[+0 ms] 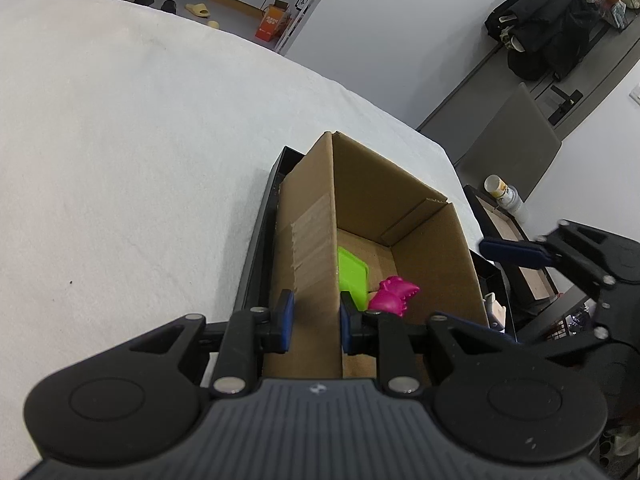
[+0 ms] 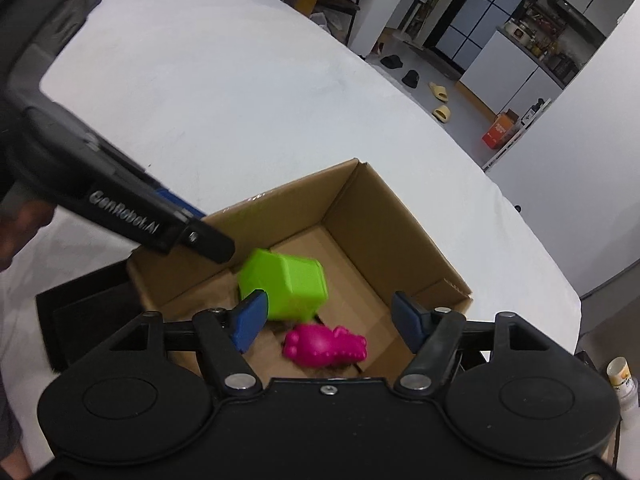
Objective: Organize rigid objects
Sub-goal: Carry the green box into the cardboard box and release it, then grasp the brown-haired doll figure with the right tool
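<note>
An open cardboard box [image 1: 400, 200] [image 2: 380, 208] stands on a white-covered table. My left gripper [image 1: 316, 322] is shut on the box's near left wall, one pad on each side of it. It shows in the right wrist view too, as the left gripper [image 2: 208, 240] at the box's left rim. Inside the box lie a lime green square cup [image 1: 352, 276] [image 2: 284, 284], tilted on its side, and a magenta toy [image 1: 394, 294] [image 2: 324, 346]. My right gripper [image 2: 330, 320] hangs open over the box; its left pad overlaps the cup's lower edge, and the pads squeeze nothing.
A black tray [image 1: 260, 248] [image 2: 80, 300] sits under the box. White tabletop [image 1: 120, 140] stretches left and beyond. Past the table's right edge are a dark side table with a bottle [image 1: 498, 190] [image 2: 620, 376] and a grey chair [image 1: 516, 148].
</note>
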`<state>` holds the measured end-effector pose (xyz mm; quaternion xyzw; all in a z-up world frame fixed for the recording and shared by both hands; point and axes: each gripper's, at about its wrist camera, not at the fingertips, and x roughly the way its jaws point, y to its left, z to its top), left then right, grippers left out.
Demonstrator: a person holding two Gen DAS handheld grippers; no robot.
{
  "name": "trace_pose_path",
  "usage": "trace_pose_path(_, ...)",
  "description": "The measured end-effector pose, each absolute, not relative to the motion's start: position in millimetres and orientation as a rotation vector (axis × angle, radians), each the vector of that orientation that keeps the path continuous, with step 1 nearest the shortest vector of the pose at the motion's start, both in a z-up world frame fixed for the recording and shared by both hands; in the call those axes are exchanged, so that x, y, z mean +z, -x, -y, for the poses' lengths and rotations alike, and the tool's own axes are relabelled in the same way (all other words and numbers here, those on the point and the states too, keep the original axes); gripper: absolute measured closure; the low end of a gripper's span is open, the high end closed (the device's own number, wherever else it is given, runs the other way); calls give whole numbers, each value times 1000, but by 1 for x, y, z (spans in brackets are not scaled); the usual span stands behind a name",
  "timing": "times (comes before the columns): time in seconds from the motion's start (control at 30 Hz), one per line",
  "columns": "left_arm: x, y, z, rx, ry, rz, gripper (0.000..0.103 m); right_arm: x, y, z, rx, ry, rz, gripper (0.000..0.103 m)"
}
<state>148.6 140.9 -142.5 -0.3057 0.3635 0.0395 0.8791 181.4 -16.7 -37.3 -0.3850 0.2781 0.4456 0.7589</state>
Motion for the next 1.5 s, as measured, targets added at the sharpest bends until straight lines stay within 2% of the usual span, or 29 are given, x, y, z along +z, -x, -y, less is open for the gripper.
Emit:
trace_pose_path(0.77,-142,-149,-139,85,627,-756,81,-3,-194,114,887,797,-721,35)
trace_pose_path(0.9,-142,-149,-139,85,631,-758,81,-2,-197,127,858,762,-713,30)
trace_pose_path(1.07,-142,-148,-139,87,629,-757,81,-17,-214,148,805,667,-759,30)
trace_pose_path(1.17,-141,-149,-139,87,628,-758,81,-34,-232,159,748,557,-863,30)
trace_pose_path(1.4,-141,-149,-139,92,628,-759,81,-61,-251,175,686,473,-967,36)
trace_pose_path(1.5,-142,-148,-139,92,628,-757,81,-72,-257,182,650,448,-1005,46)
